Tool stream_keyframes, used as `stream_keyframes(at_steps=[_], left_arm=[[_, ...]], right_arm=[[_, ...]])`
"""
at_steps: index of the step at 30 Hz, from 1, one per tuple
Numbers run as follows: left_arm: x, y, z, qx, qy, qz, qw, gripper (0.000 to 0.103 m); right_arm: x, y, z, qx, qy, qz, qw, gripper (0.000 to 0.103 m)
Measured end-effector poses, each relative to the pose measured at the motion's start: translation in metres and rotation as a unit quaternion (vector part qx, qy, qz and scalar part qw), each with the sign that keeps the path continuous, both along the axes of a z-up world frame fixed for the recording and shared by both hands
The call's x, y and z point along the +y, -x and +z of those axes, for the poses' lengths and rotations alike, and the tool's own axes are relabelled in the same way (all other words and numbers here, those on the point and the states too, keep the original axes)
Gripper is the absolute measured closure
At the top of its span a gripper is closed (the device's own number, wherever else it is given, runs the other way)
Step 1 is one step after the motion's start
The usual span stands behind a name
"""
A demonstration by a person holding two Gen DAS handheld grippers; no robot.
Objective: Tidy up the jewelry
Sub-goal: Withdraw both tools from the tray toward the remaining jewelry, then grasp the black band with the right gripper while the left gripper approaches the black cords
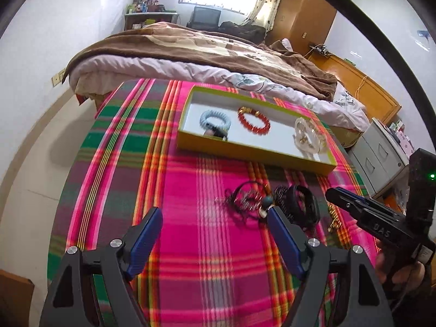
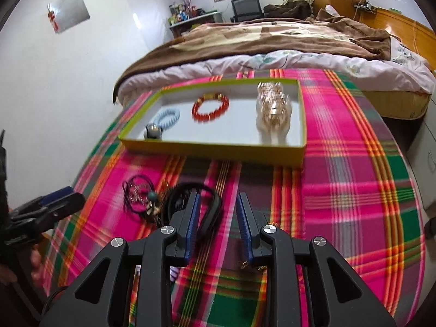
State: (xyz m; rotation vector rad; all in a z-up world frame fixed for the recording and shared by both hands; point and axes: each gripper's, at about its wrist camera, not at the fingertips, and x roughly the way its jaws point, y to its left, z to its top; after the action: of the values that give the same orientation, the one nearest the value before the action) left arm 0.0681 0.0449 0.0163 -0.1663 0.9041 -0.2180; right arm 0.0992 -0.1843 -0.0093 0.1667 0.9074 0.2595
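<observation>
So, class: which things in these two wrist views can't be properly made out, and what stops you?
- Dark tangle, left wrist view: motion blur; separate pieces unclear.
- Gold chain, right wrist view: mostly hidden beneath the right gripper.
- Clear-and-gold jewelry in the tray: blurred; type unclear.

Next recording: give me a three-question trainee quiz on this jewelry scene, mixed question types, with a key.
1. True or false: the red bracelet lies inside the tray.
2. How many pieces are in the tray?
3. Which lies closest in front of the right hand-held gripper? A) blue hair tie B) black band C) clear gold piece

Key: 1 true; 2 three; 3 B
</observation>
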Motion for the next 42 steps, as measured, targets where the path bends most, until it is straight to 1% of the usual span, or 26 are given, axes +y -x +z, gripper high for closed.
stream_keyframes(at_steps=[5,9,13,17,19,20,21,22,23,24,33,36,42], left_arm=[[0.014,0.011,-0.007,0.008,0.005,0.015,0.9999,0.024],[0.02,0.015,-0.011,0.011,0.005,0.021,0.9997,0.024],[0.022,0.017,-0.015,0.016,0.007,0.022,0.9996,0.024],[0.022,0.015,-0.018,0.022,0.009,0.024,0.9994,0.024],[0.022,0.014,-0.019,0.023,0.01,0.023,0.9994,0.024],[0.021,0.013,-0.02,0.025,0.009,0.023,0.9994,0.024],[0.021,0.012,-0.021,0.026,0.01,0.023,0.9993,0.024],[0.02,0.01,-0.021,0.027,0.011,0.022,0.9993,0.024],[0.02,0.009,-0.022,0.029,0.012,0.022,0.9993,0.024],[0.019,0.008,-0.023,0.032,0.012,0.022,0.9992,0.024],[0.006,-0.008,-0.023,0.036,0.013,0.005,0.9992,0.024],[0.0,-0.018,-0.024,0.04,0.015,-0.002,0.9991,0.024],[-0.011,-0.037,-0.029,0.048,0.003,-0.013,0.9988,0.024]], right_arm=[[0.01,-0.007,-0.01,0.013,0.025,0.002,1.0,0.074],[0.018,-0.009,-0.017,0.023,0.043,0.006,0.999,0.069],[0.024,-0.008,-0.019,0.018,0.068,0.004,0.998,0.069],[0.028,-0.004,-0.02,0.013,0.082,0.003,0.997,0.069],[0.028,-0.002,-0.02,0.009,0.083,0.001,0.997,0.069],[0.028,-0.002,-0.02,0.007,0.085,0.001,0.996,0.071],[0.028,-0.001,-0.02,0.004,0.086,0.001,0.996,0.075],[0.028,0.0,-0.02,0.003,0.085,0.001,0.996,0.078],[0.026,0.001,-0.021,0.002,0.079,0.002,0.997,0.086],[0.026,0.0,-0.021,0.002,0.077,0.002,0.997,0.089],[0.007,0.005,-0.018,-0.007,0.035,-0.014,0.999,0.09],[-0.002,0.011,-0.011,-0.017,0.02,-0.02,0.999,0.09],[-0.019,0.026,0.006,-0.039,-0.006,-0.034,0.999,0.09]])
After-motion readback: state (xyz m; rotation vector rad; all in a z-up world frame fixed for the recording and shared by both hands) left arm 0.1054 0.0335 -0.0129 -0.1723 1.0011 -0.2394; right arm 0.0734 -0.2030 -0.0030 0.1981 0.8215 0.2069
